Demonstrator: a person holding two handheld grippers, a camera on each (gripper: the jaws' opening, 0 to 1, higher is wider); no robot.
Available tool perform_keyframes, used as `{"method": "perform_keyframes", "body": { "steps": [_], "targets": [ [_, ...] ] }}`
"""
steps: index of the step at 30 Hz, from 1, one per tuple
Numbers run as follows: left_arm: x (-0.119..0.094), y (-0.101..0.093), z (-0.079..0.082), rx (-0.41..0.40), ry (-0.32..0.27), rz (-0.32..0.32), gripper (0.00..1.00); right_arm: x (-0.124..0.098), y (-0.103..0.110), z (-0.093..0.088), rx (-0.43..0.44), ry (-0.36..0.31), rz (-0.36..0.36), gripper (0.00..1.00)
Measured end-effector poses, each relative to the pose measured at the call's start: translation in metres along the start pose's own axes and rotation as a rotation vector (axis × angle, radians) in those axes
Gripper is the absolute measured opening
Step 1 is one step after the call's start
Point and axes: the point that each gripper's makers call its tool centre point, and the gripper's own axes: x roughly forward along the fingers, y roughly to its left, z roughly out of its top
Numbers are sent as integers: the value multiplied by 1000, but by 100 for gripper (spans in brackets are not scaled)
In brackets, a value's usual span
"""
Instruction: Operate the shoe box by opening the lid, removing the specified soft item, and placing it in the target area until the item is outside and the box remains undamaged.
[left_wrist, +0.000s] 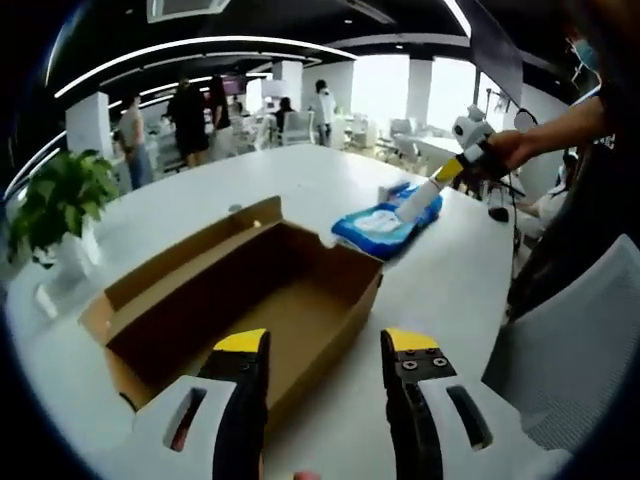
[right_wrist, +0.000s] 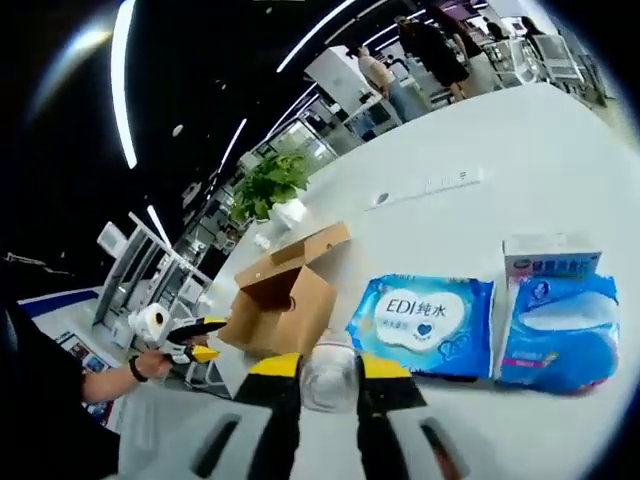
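Box (left_wrist: 240, 300) lies emptied beside our released left tool (left_wrist: 325, 365), our right tool (right_wrist: 328, 378) clenched on clear wrap near the wipes (right_wrist: 425, 325).

Brown cardboard shoe box (left_wrist: 240, 310) stands open, inside empty, near table edge. Blue wet-wipes pack (right_wrist: 425, 325) lies flat outside, w/ label up.
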Motion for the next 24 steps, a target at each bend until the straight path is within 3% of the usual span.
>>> {"method": "perform_keyframes", "body": {
  "steps": [10, 24],
  "targets": [
    [-9, 13, -2, -17, -2, 31, 44, -1, -15, 29, -122, 35, -38, 16],
    [-17, 27, -7, -33, -7, 59, 44, 9, -35, 52, -315, 144, -110, 16]
  ]
}}
